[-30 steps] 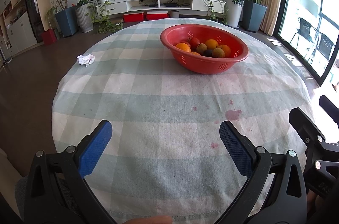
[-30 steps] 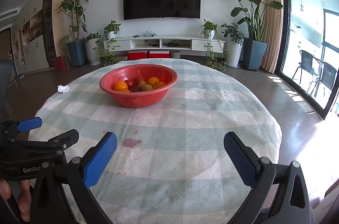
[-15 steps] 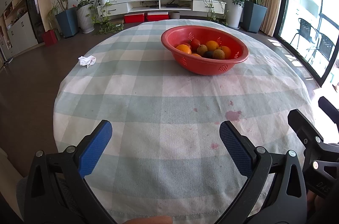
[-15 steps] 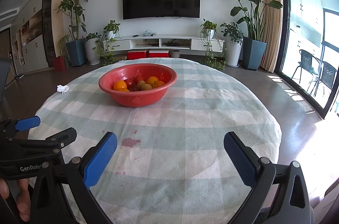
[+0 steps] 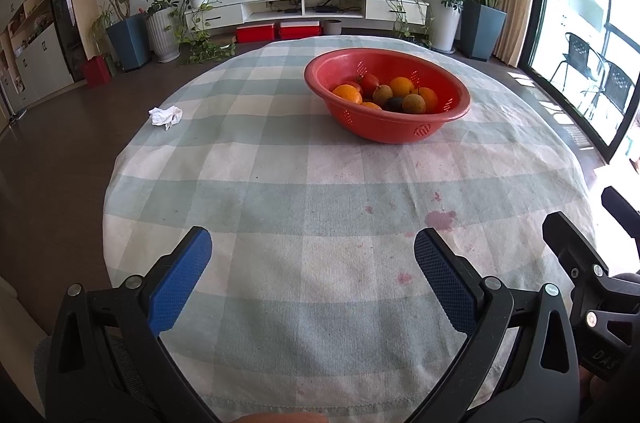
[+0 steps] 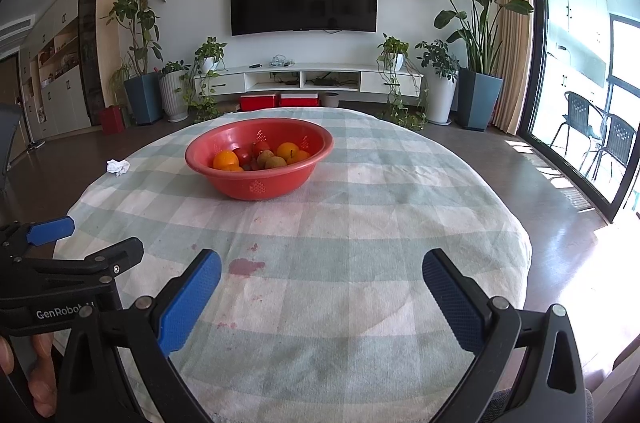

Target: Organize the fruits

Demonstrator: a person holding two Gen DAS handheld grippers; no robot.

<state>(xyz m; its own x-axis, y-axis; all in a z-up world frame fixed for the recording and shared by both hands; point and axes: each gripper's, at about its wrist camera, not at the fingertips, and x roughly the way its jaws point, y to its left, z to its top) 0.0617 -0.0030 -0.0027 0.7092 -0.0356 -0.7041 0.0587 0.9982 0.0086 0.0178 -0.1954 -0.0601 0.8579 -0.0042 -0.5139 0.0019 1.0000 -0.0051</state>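
A red plastic bowl [image 5: 416, 131] [image 6: 256, 187] stands on the far half of the round table, holding several fruits: oranges [image 5: 347, 92] [image 6: 225, 159], brownish round fruits [image 5: 414, 103] [image 6: 275, 162], a dark one and red ones [image 5: 370, 79]. My left gripper [image 5: 313, 253] hovers open over the near edge of the table, nothing between its blue pads. My right gripper [image 6: 321, 268] is also open and empty, level with it. Each gripper shows at the edge of the other's view.
A checked green-and-white tablecloth [image 5: 280, 183] with reddish stains [image 5: 440, 221] [image 6: 246, 267] covers the table. A crumpled white tissue [image 5: 165, 116] [image 6: 117, 166] lies at the far left edge. Behind are potted plants, a TV unit and a glass door on the right.
Both views have shifted slightly, with the bowl drifting a little in frame. Both grippers stay open and empty, and the fruits have not moved.
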